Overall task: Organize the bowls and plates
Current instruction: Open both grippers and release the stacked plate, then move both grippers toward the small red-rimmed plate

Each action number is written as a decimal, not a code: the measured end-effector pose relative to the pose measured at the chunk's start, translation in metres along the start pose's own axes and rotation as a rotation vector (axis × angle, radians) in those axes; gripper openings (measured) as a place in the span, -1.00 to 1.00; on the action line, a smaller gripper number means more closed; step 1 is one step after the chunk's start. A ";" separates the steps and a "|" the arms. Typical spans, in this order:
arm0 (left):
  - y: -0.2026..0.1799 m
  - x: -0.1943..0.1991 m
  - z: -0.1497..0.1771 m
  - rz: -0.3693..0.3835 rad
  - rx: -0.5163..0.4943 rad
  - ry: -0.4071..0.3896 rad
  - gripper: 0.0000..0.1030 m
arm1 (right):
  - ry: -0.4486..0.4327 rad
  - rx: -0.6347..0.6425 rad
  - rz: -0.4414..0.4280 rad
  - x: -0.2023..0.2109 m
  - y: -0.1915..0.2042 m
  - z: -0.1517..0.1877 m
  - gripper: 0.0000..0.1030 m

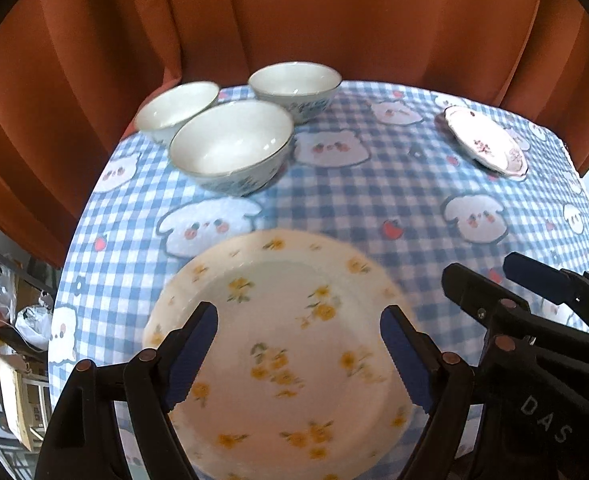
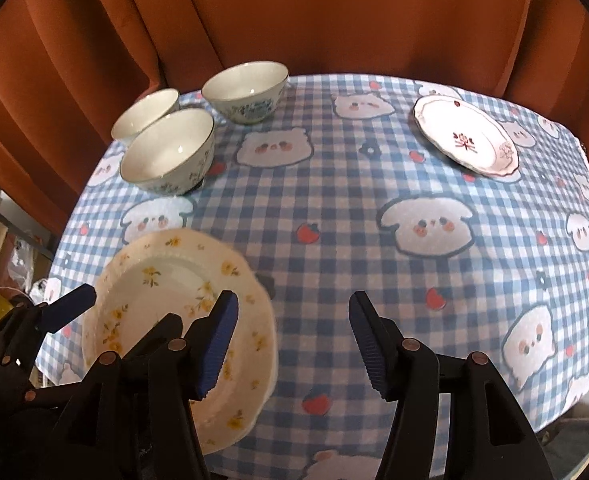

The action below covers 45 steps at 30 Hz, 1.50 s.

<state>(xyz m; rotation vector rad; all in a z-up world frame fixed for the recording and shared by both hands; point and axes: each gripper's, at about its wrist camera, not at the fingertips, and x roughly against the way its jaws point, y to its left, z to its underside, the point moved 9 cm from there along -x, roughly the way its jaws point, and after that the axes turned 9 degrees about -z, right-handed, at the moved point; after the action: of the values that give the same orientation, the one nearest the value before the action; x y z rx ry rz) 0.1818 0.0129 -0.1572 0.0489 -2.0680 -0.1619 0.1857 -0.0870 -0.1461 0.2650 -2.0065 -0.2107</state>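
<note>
A table is covered by a blue-and-white checked tablecloth [image 2: 334, 208] printed with white animal faces and small red fruits. Three white bowls with blue flower patterns stand close together at its far left: the front bowl [image 2: 168, 152], the left bowl [image 2: 144, 114] and the back bowl [image 2: 246, 90]. A plate with a red motif [image 2: 464, 140] lies far right. A plate with yellow flowers [image 1: 282, 344] lies at the near edge.

You can read only one marking: the white letters "DAS" on the black body of the right tool [image 1: 490, 276]; boxes beside the desk seem too blurred.
</note>
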 end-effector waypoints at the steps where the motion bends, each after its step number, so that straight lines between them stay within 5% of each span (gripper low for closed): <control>1: -0.005 0.002 -0.003 -0.001 0.004 -0.003 0.65 | -0.006 0.002 -0.015 0.002 -0.003 -0.003 0.20; 24: -0.148 0.007 -0.081 -0.007 0.052 -0.067 0.65 | -0.096 -0.013 0.018 0.044 -0.156 -0.075 0.49; 45: -0.255 -0.038 -0.171 -0.087 0.053 -0.086 0.54 | -0.086 0.010 0.003 0.012 -0.267 -0.160 0.50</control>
<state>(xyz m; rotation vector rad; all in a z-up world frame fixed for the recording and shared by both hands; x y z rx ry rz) 0.3409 -0.2521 -0.1438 0.1669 -2.1575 -0.1655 0.3498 -0.3512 -0.1373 0.2639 -2.0932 -0.2132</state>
